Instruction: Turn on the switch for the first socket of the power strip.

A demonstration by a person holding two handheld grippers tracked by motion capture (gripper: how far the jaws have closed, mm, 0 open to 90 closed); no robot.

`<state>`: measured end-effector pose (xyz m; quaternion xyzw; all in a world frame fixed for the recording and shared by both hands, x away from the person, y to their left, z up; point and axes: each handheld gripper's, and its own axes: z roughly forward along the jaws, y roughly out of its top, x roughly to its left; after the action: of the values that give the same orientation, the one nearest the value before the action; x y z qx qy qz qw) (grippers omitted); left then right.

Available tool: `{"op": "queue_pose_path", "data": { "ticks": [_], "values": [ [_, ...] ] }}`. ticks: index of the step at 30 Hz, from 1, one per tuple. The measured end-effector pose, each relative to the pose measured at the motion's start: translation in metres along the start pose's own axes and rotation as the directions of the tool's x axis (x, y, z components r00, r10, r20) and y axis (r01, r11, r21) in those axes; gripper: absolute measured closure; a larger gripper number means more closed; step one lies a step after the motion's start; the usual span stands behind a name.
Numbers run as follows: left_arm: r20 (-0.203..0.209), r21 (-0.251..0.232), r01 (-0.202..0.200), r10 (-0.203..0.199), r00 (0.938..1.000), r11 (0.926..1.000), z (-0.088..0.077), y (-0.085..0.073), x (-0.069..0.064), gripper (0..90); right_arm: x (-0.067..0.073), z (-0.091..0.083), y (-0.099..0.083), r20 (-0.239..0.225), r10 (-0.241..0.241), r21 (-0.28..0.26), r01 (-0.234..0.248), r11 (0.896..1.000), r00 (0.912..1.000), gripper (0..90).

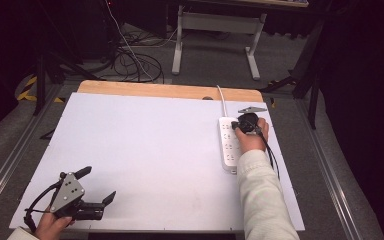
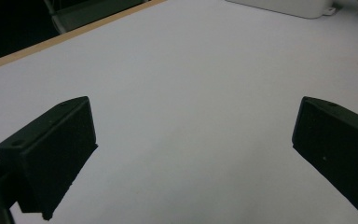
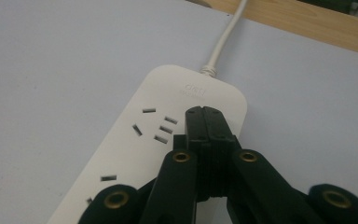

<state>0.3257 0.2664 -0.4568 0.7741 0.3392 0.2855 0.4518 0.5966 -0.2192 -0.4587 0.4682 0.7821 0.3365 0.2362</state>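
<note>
A white power strip [image 1: 228, 145] lies lengthwise at the right of the white table top [image 1: 145, 150], its white cord [image 1: 222, 100] running off the far edge. My right gripper [image 1: 236, 125] rests over the strip's far end, held by a hand in a pale sleeve. In the right gripper view the jaws are pressed together at the tips [image 3: 204, 114] with nothing between them, above the power strip [image 3: 168, 140] beside its first set of slots. My left gripper [image 1: 100, 183] lies near the front left corner, jaws spread wide. In its own view, bare table shows between them [image 2: 191, 149].
A strip of wooden table edge [image 1: 170, 91] runs along the far side. Beyond it on the floor are tangled cables [image 1: 135, 62] and a white desk frame [image 1: 215, 35]. Metal rails [image 1: 10, 160] flank the table. The power strip's near end [image 2: 279, 7] shows in the left gripper view.
</note>
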Motion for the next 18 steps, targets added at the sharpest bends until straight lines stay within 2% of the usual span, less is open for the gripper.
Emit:
{"op": "queue_pose_path", "data": {
  "ticks": [18],
  "values": [
    [0.005, 0.002, -0.003, 0.003, 1.0, 1.0, 0.0001, 0.0, -0.0005, 0.2, 0.0019, 0.0007, 0.0, 0.011, 0.011, 0.004, -0.011, 1.0, 0.9999, 90.0]
  ]
}}
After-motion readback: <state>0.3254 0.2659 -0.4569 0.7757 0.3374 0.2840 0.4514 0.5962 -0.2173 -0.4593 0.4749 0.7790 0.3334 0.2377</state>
